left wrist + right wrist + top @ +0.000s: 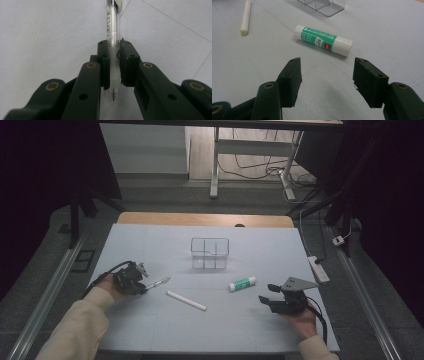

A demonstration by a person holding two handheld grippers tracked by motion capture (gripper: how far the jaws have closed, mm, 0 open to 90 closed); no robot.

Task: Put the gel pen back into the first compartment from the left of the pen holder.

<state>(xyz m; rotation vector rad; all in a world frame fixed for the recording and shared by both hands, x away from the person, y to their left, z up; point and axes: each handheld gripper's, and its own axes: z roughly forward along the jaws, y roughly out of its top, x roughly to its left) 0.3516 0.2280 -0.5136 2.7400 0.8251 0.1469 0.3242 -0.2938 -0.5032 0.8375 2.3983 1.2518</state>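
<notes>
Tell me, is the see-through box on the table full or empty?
Empty. The clear box stands upright on the table and nothing shows through its walls or in its compartments. The glue stick lies outside it.

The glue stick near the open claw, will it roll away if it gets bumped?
Probably. The glue stick is round and lies on its side on the flat table, so a sideways nudge would likely roll it. It looks stiff and smooth, so it may slip unless the right claw closes across its middle.
</notes>
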